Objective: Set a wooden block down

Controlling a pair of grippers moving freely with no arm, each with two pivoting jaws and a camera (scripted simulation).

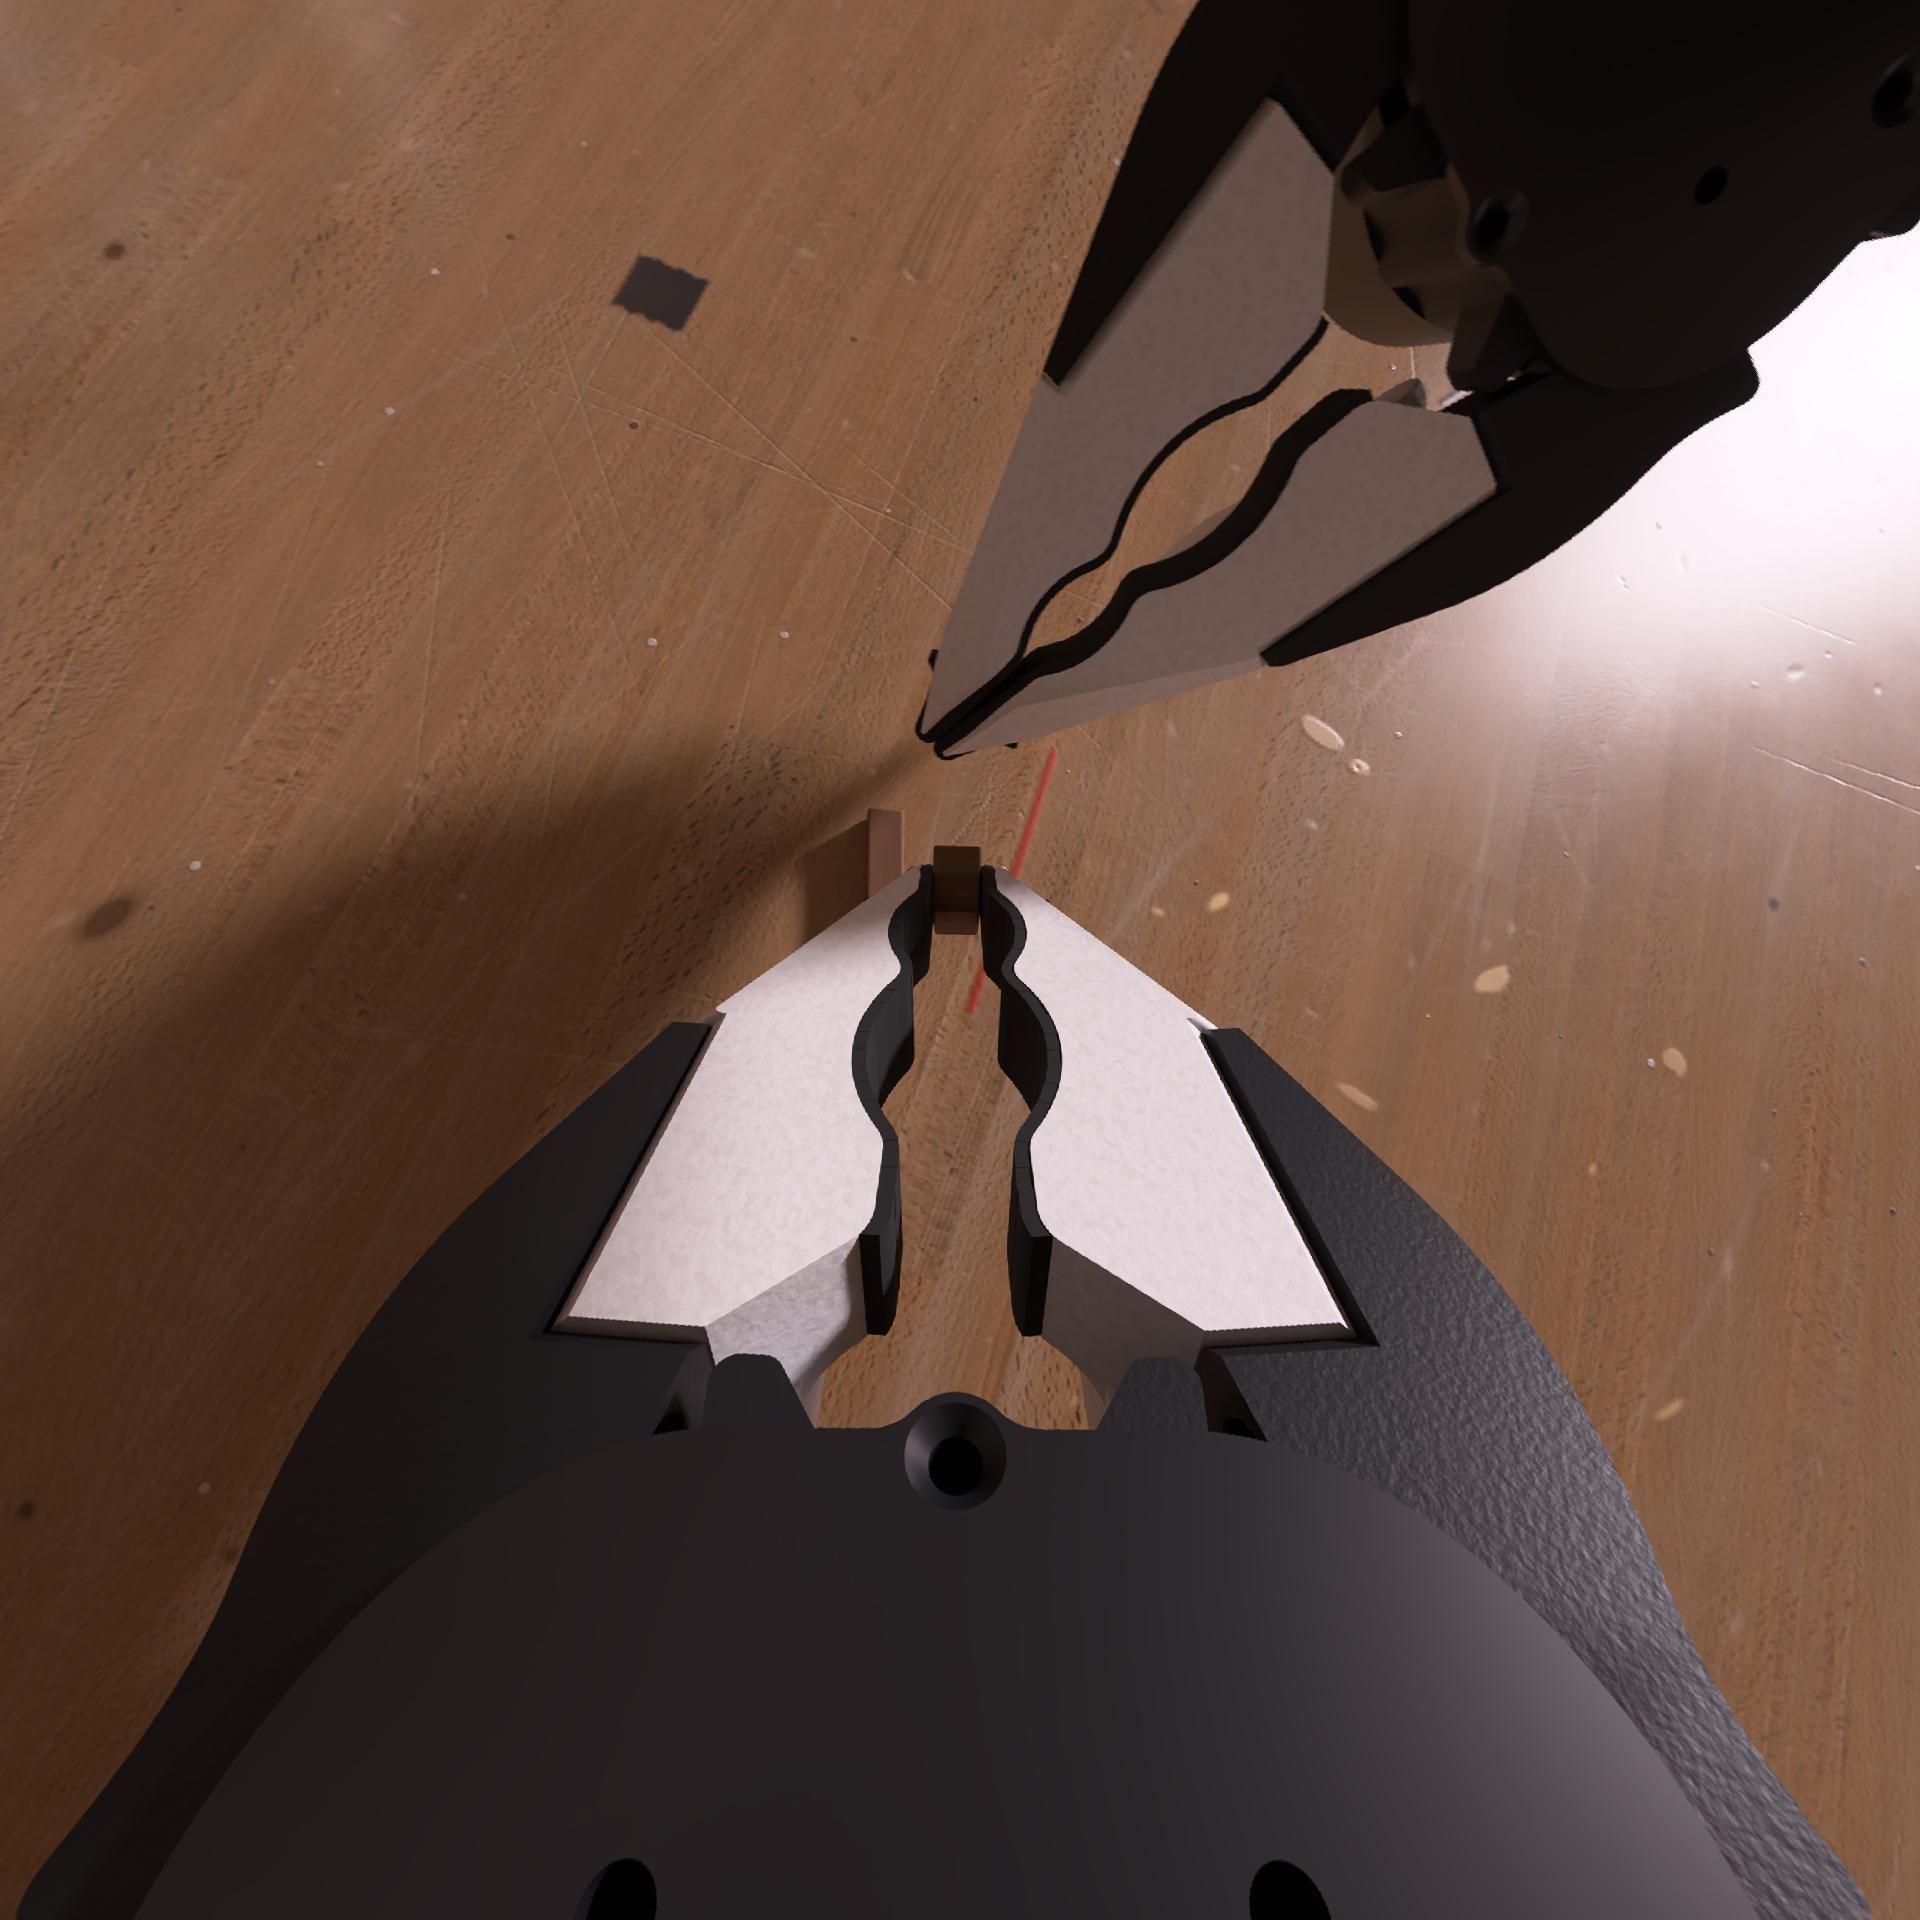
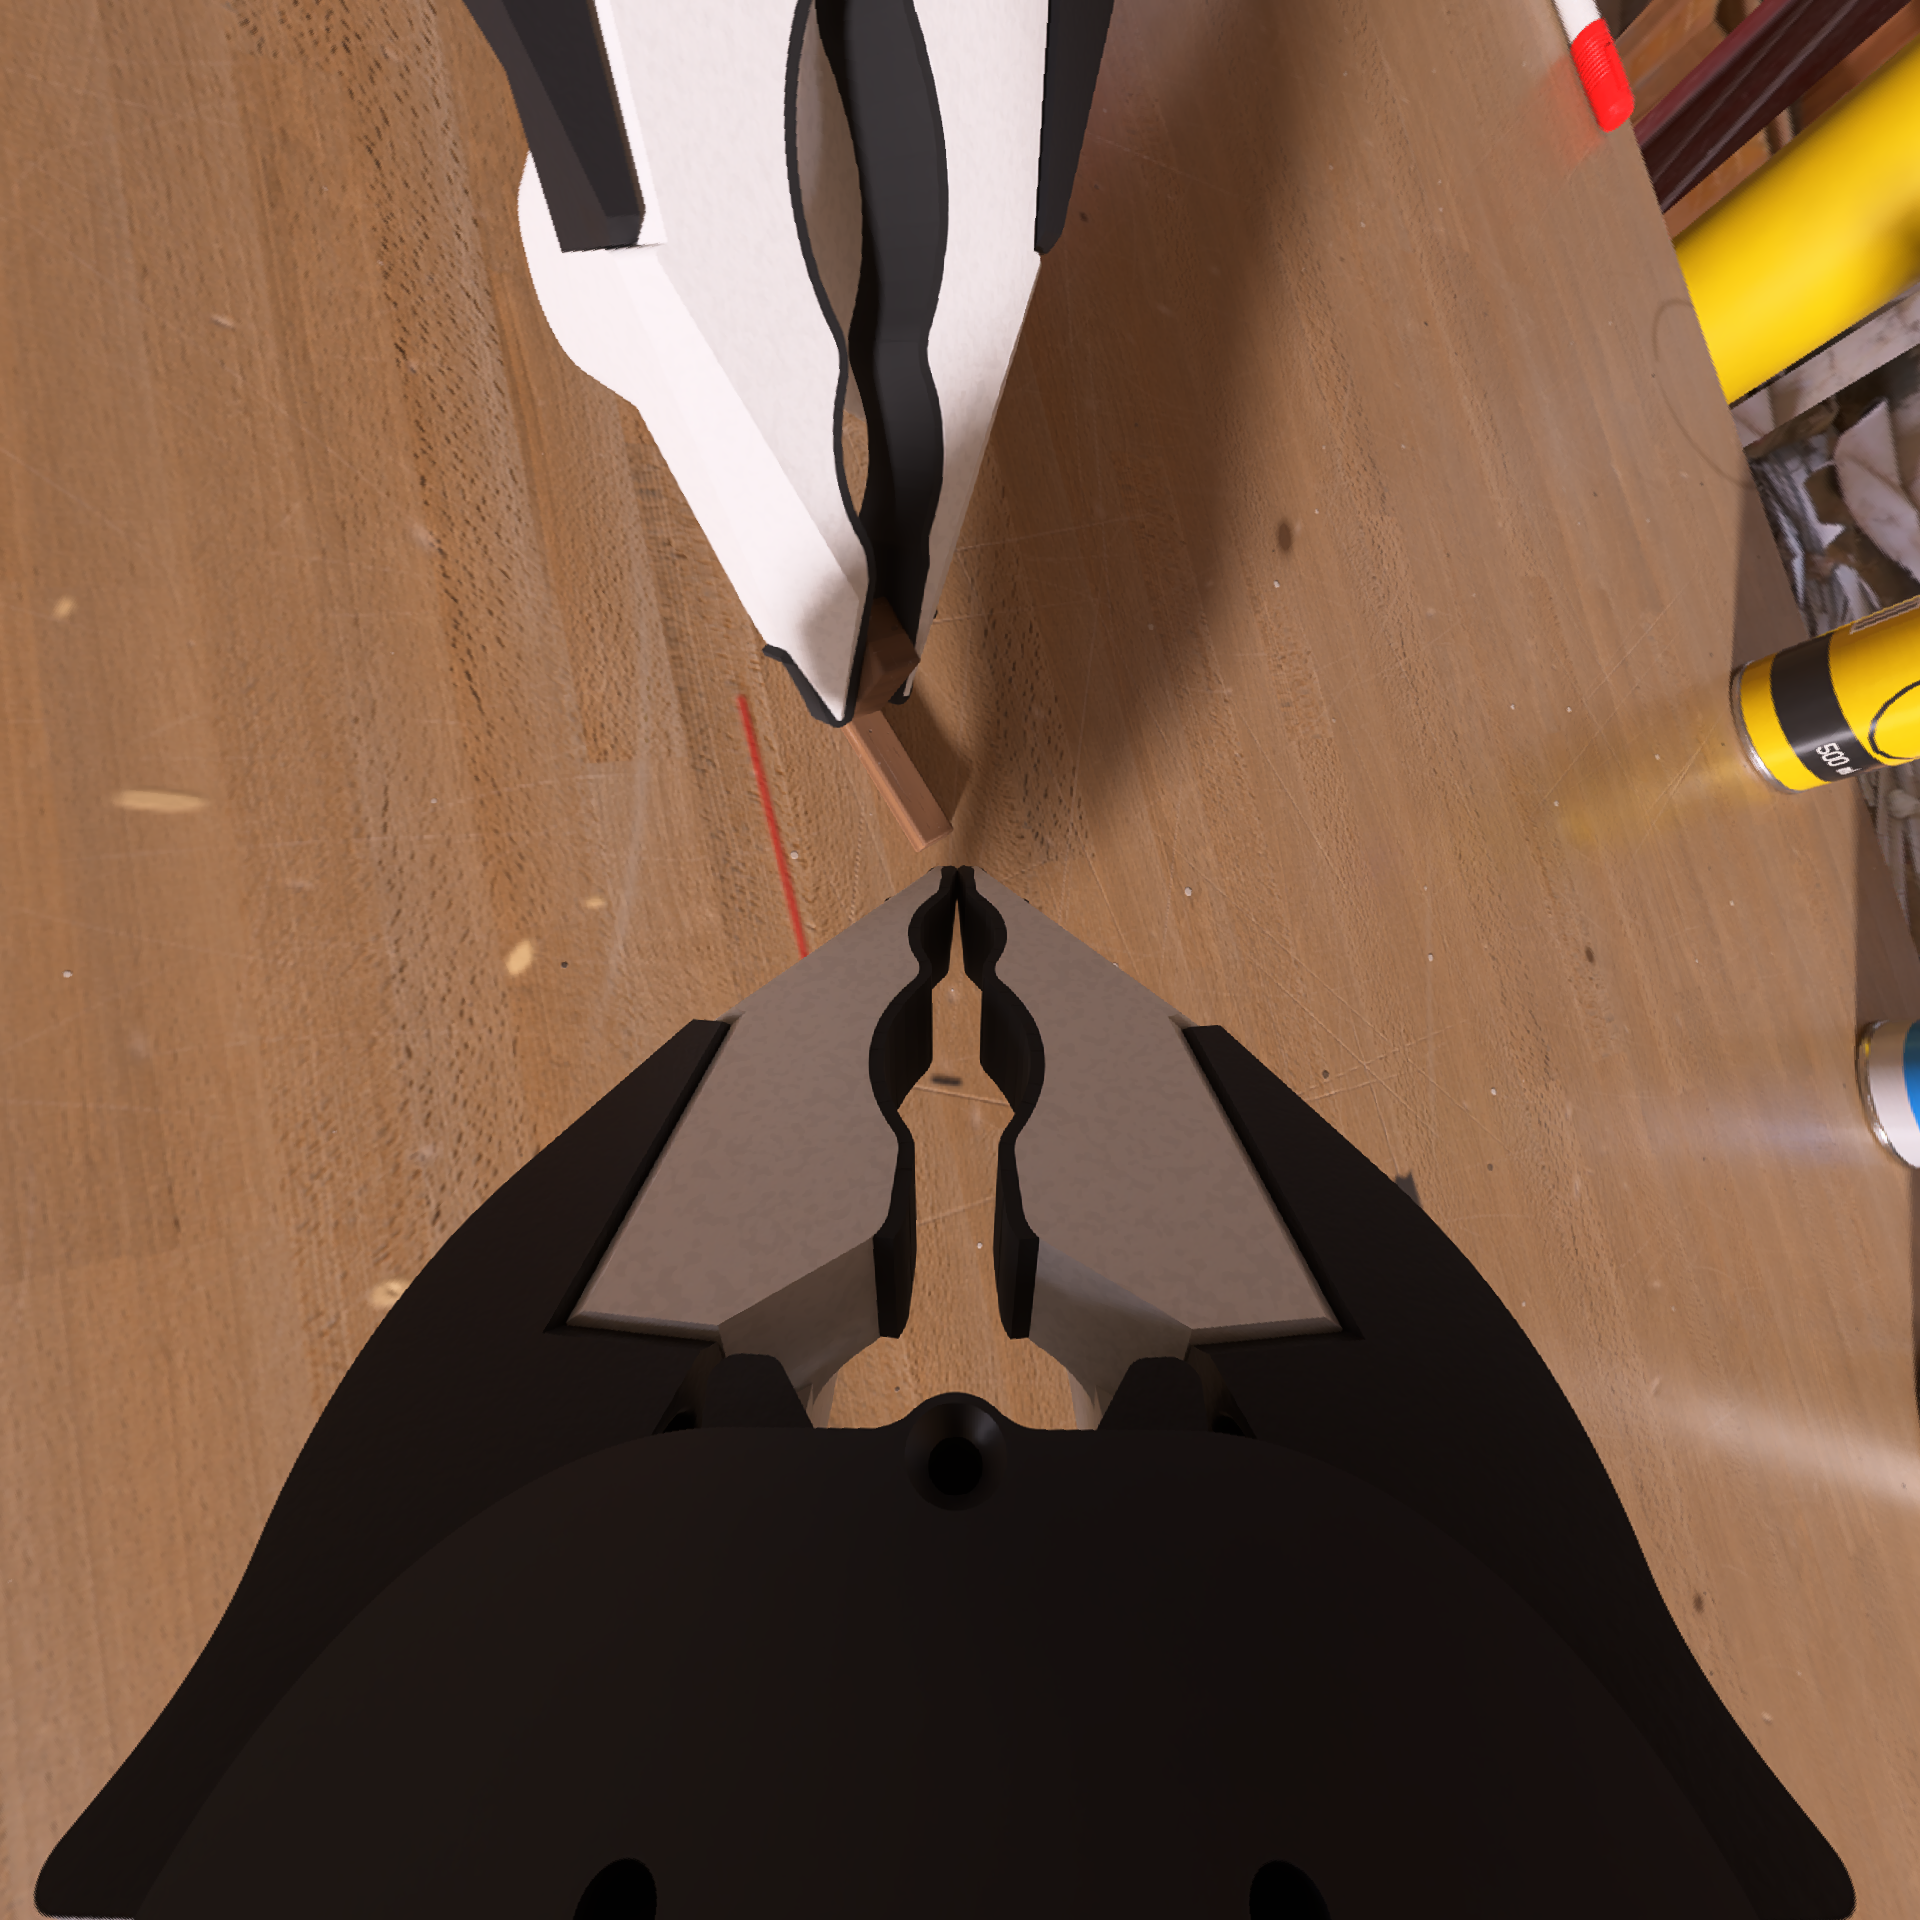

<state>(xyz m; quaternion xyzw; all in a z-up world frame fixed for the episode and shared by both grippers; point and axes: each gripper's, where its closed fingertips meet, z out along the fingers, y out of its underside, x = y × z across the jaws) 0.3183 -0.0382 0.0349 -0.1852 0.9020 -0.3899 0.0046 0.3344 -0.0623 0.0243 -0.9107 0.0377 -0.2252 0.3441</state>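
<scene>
My left gripper is shut on a small dark brown wooden block, held at its fingertips close above the wooden table. In the right wrist view the left gripper comes in from the top with the block in its tips. A thin lighter wooden piece rests on the table just left of the held block; it also shows in the right wrist view. My right gripper is shut and empty, its tips just beyond that piece.
A thin red line is marked on the table beside the blocks. At the right edge lie yellow cans, a blue and white can, a red-capped marker and crumpled paper. A dark square patch lies farther off.
</scene>
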